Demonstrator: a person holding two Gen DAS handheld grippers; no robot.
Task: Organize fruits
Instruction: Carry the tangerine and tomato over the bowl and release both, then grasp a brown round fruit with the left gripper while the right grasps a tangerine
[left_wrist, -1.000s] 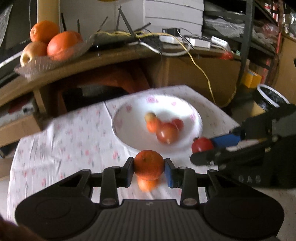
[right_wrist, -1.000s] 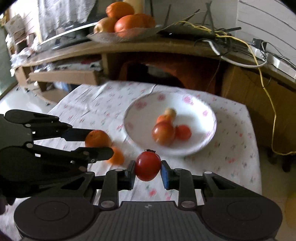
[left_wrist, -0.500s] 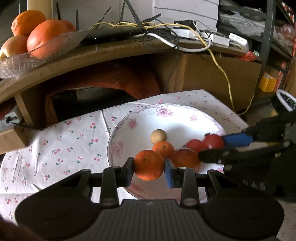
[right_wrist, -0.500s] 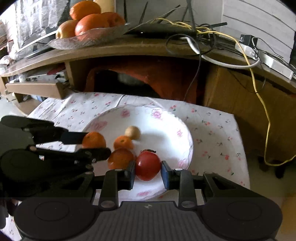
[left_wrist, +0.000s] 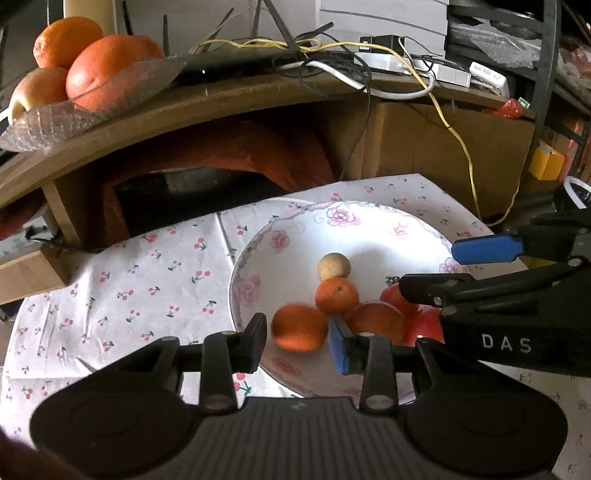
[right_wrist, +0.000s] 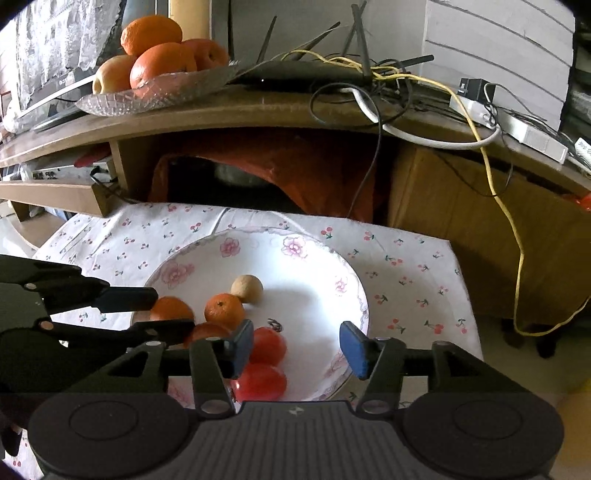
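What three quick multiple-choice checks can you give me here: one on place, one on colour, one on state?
1. Where is the glass fruit dish?
A. on the wooden shelf behind the table
B. on the floor
C. on a chair

2. What colour is the rearmost small fruit in the plate?
A. green
B. beige
C. purple

3. The right gripper is:
A. shut on a tomato
B. shut on an orange
C. open, holding nothing

Key:
1. A, the dish sits on the shelf top.
2. B, it looks pale beige.
3. C, its jaws are opening with nothing between them, and both tomatoes lie in the plate.
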